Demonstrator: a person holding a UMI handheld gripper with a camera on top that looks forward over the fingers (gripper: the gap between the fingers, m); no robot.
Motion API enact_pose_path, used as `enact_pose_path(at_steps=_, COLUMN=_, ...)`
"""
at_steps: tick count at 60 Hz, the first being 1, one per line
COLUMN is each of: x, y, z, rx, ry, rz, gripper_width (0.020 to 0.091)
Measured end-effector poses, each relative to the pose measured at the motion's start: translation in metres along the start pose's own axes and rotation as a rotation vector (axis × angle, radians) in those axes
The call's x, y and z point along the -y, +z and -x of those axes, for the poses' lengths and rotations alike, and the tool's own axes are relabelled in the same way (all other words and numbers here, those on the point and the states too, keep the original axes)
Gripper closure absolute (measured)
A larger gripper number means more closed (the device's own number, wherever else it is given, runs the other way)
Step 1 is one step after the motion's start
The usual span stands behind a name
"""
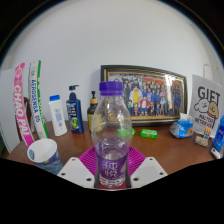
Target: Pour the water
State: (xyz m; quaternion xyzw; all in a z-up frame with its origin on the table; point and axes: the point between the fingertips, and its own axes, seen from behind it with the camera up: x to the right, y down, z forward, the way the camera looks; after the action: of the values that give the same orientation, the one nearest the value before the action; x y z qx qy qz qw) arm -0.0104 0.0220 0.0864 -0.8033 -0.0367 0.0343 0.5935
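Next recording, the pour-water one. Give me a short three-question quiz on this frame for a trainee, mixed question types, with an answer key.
1. True or false: the water bottle stands between the fingers of the gripper, with its purple cap on.
2. Multiple choice: what stands just left of the bottle, near the left finger? A) a red mug B) a white cup C) a metal kettle
3. Short answer: what leans against the wall behind the bottle?

Key
1. True. The capped bottle is between the two fingers; whether both press on it cannot be told.
2. B.
3. A framed group photo.
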Motion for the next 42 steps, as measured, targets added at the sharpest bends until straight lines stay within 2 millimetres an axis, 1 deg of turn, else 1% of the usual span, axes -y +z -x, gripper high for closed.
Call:
enact_pose_path(at_steps=2, x=-0.001, y=-0.001, z=0.001, rx=0.000, ry=-0.016, rz=-0.005, gripper_width=0.0749)
enact_pose_path(at_steps=11, x=-0.002, y=-0.002, z=0.001, rx=0.000, ry=-0.028, rz=0.012, gripper_width=0.0593)
enact_pose_path(at_steps=12, x=-0.003, y=-0.003, z=0.001, rx=0.001, ry=-0.024, rz=0.021, gripper_width=0.0564)
enact_pose_path(at_steps=13, x=-0.003, y=-0.003, z=0.002, rx=0.006, ry=-0.020, rz=0.029, gripper_width=0.0523)
enact_pose_path(at_steps=17, x=0.000, y=-0.010, z=0.003, rx=0.015, ry=-0.009, rz=0.050, gripper_width=0.0282)
enact_pose_path(at_steps=18, x=0.002, y=-0.013, z=0.003, rx=0.015, ry=-0.008, rz=0.054, gripper_width=0.0234)
enact_pose_path(at_steps=21, x=0.006, y=-0.024, z=0.000, rx=0.002, ry=-0.012, rz=0.073, gripper_width=0.0260)
enact_pose_path(at_steps=25, x=0.014, y=-0.044, z=-0.001, rx=-0.023, ry=-0.015, rz=0.092, gripper_width=0.0249)
enact_pose_path(at_steps=29, x=0.025, y=-0.071, z=0.002, rx=-0.042, ry=-0.011, rz=0.105, gripper_width=0.0248)
enact_pose_path(at_steps=34, x=0.037, y=-0.112, z=0.012, rx=-0.049, ry=-0.007, rz=0.129, gripper_width=0.0249)
enact_pose_path(at_steps=35, x=0.040, y=-0.121, z=0.012, rx=-0.050, ry=-0.007, rz=0.135, gripper_width=0.0249)
enact_pose_path(at_steps=39, x=0.049, y=-0.158, z=0.022, rx=-0.070, ry=-0.003, rz=0.150, gripper_width=0.0249)
enact_pose_path(at_steps=42, x=0.053, y=-0.186, z=0.028, rx=-0.079, ry=0.004, rz=0.173, gripper_width=0.0251)
